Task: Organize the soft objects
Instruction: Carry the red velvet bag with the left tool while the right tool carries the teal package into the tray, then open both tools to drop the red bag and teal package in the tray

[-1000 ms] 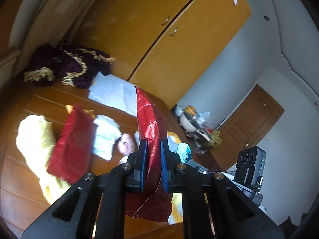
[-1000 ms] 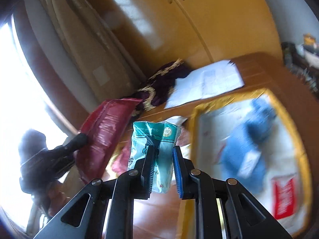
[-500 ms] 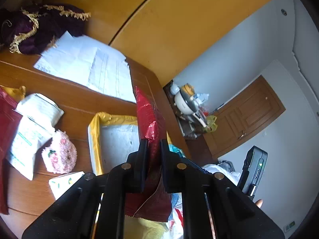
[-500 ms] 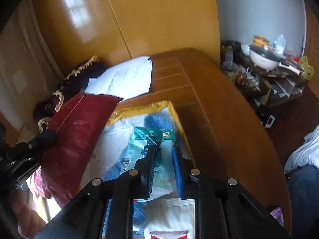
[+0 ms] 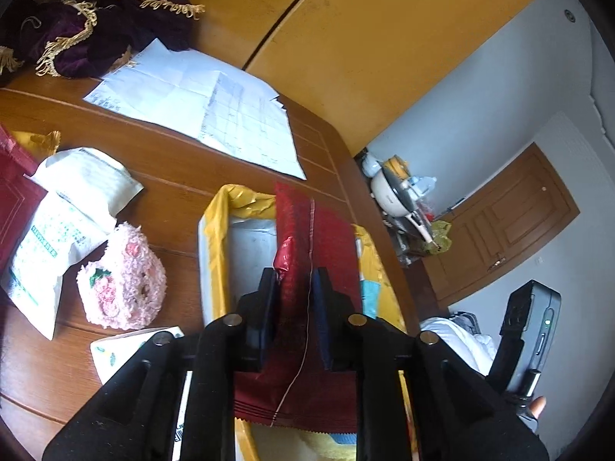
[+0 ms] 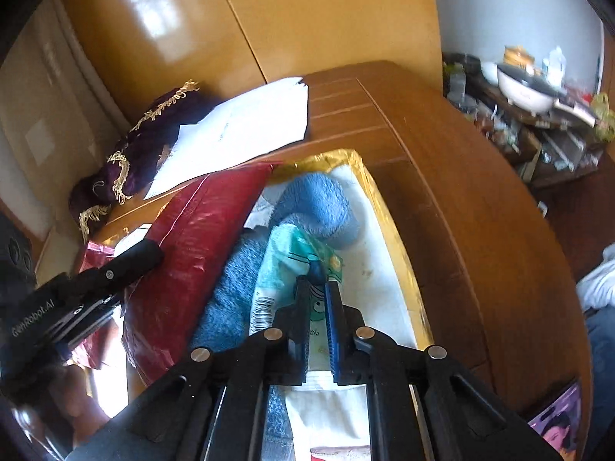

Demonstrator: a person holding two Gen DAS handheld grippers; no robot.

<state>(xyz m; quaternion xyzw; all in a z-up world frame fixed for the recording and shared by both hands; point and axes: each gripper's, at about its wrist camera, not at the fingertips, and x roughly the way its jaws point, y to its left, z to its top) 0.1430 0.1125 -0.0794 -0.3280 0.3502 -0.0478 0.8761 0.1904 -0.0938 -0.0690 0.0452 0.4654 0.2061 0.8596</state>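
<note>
My left gripper point(image 5: 294, 299) is shut on a red foil packet point(image 5: 315, 238), held over a yellow-rimmed tray point(image 5: 215, 253). From the right wrist view the red foil packet point(image 6: 192, 253) leans over the tray's left side with the left gripper point(image 6: 150, 255) clamped on its edge. My right gripper point(image 6: 317, 288) is shut on a teal tissue packet point(image 6: 284, 261), which lies against a blue towel point(image 6: 319, 203) inside the tray point(image 6: 388, 230). A white bag lies at the tray's near end.
Left of the tray lie a pink knitted piece point(image 5: 123, 276), white packets point(image 5: 77, 192) and another red bag point(image 5: 15, 192). Papers point(image 5: 200, 103) and a purple fringed cloth point(image 5: 96, 27) sit by the cupboard. The table's rounded edge point(image 6: 499, 230) drops to a cluttered shelf point(image 6: 530, 88).
Both grippers swung over the tray and came down. The teal packet now touches the blue towel, and the red packet has turned flatter above the tray's left side.
</note>
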